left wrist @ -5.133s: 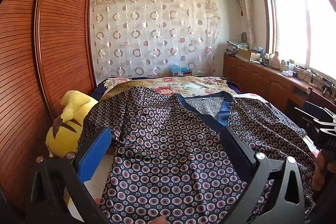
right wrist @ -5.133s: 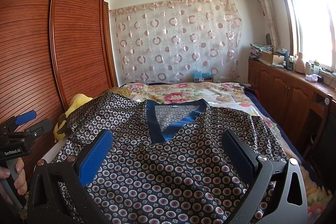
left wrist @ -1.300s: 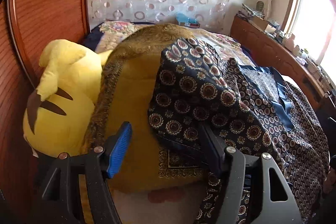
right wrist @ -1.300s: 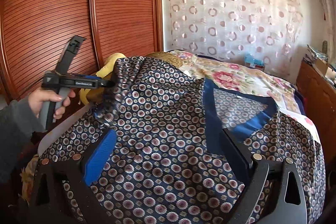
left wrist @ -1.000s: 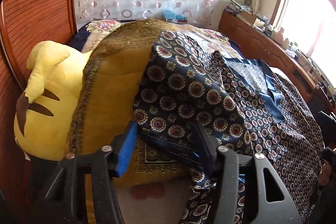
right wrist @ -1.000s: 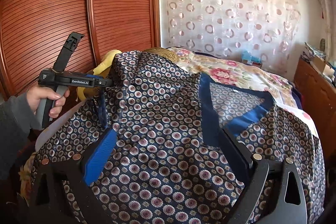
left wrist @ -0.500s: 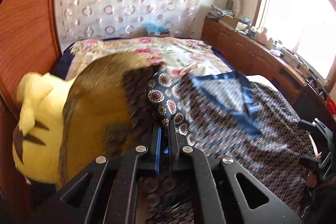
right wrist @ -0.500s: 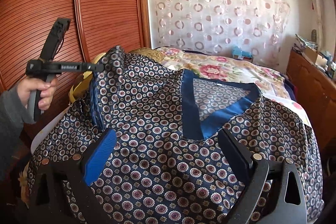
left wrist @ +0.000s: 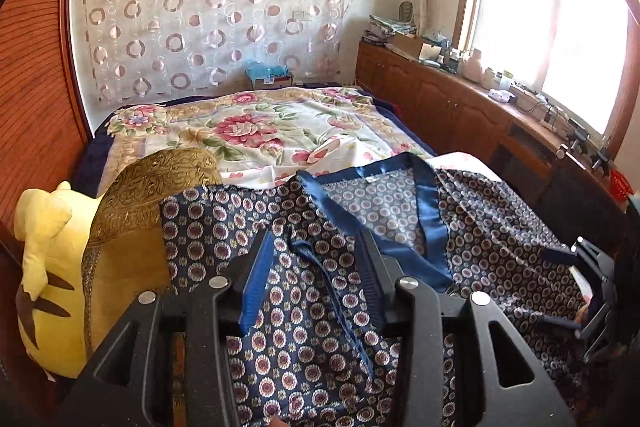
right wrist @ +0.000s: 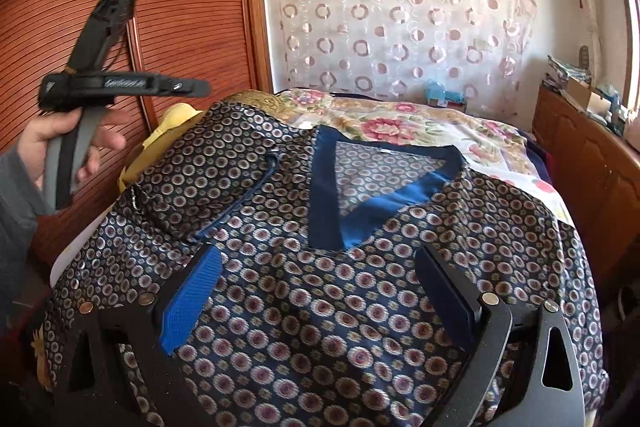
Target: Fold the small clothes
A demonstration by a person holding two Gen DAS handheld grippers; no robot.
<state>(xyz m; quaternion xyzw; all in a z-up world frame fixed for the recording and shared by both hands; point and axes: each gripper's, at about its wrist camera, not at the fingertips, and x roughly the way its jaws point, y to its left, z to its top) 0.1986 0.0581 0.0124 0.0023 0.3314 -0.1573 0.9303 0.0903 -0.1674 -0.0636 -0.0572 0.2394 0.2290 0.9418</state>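
A floral bedspread (left wrist: 256,131) covers the bed, hemmed in by the slatted wooden wardrobe (right wrist: 180,7) on one side and a low wooden cabinet (left wrist: 460,99) under the window on the other, with a circle-patterned curtain (left wrist: 212,11) behind. The patterned navy shirt (right wrist: 320,287) lies spread front-up across the near end of the bed, its sleeve (right wrist: 208,183) folded in over the chest beside the blue V-neck. A gold cushion (left wrist: 136,211) and yellow plush toy (left wrist: 44,267) crowd the wardrobe-side edge, touching the shirt. The left gripper (left wrist: 316,267) hangs above the folded sleeve, its jaws opening with nothing pinched; a hand (right wrist: 52,143) holds its grip. The right gripper (right wrist: 320,287) hovers spread wide over the shirt's lower front.
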